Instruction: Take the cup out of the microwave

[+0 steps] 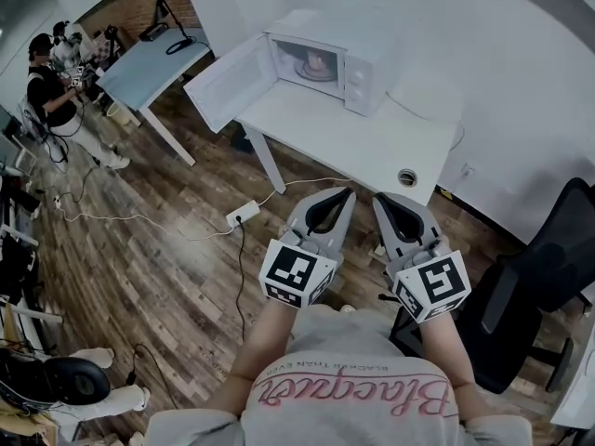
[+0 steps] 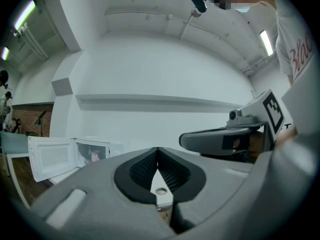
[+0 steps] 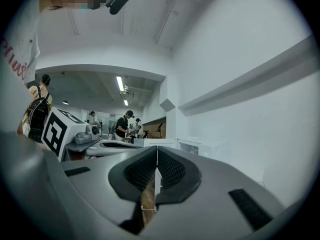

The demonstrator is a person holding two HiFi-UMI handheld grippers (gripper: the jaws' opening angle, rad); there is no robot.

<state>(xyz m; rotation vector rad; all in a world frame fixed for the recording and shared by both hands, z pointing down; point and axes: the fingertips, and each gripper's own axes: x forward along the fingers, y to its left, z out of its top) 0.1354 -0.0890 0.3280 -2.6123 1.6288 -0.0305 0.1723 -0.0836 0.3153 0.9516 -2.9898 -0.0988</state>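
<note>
Cup (image 1: 319,61): pinkish, stood inside the open microwave (image 1: 361,80). Judged rigid, light, breakable; best pinched across its rim. Left gripper (image 1: 348,192), right gripper (image 1: 380,197): jaws were together, empty.

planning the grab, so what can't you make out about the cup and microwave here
- Head view: the cup is a small pinkish shape inside the microwave; handle and contents too small to tell.
- Left gripper view: cup only a distant pink blur.
- Head view: round thing on the table, too small to identify.
</note>
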